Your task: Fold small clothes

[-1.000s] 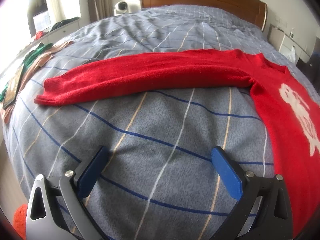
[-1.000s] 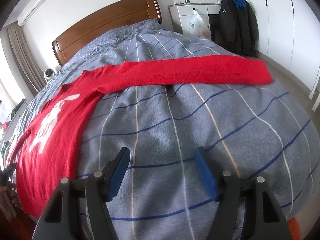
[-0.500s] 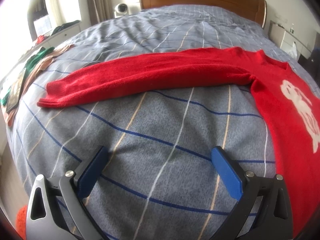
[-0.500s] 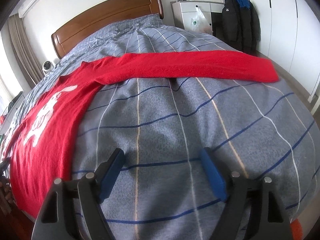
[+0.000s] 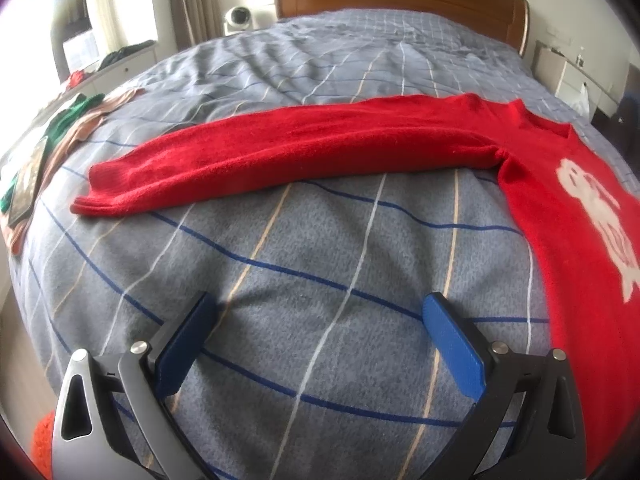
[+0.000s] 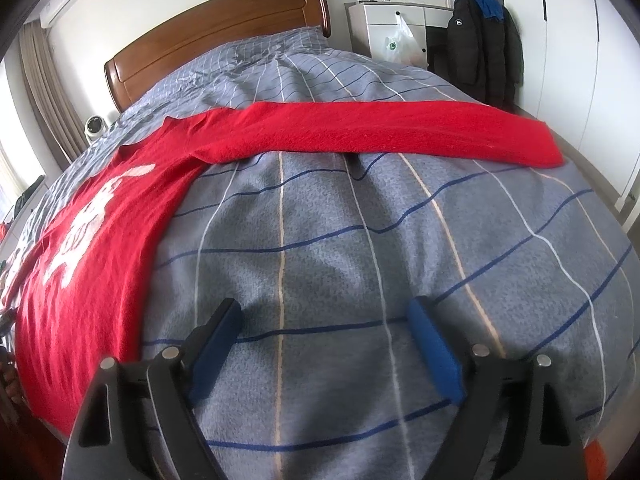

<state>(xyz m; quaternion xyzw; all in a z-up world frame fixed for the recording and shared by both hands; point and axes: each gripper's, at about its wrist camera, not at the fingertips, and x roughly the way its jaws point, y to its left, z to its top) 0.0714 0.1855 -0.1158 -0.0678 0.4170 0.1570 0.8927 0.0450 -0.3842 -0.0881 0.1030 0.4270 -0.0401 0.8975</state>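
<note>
**No legible writing in either view**

We find nothing we can actually read. The red sweater (image 5: 560, 208) carries a white knitted design (image 5: 600, 216) on its front, but we make out only a figure-like shape, no letters (the lens bends it badly). In the right wrist view, the white plastic bag (image 6: 400, 42) by the cabinet bears a small green mark, and the black jacket (image 6: 468, 48) a tiny white logo; both are too small to read.

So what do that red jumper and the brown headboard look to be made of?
The red jumper with the white motif looks like a soft knit, wool or acrylic: fuzzy, matte surface. The brown curved headboard looks like varnished wood: warm grain, glossy sheen.
</note>
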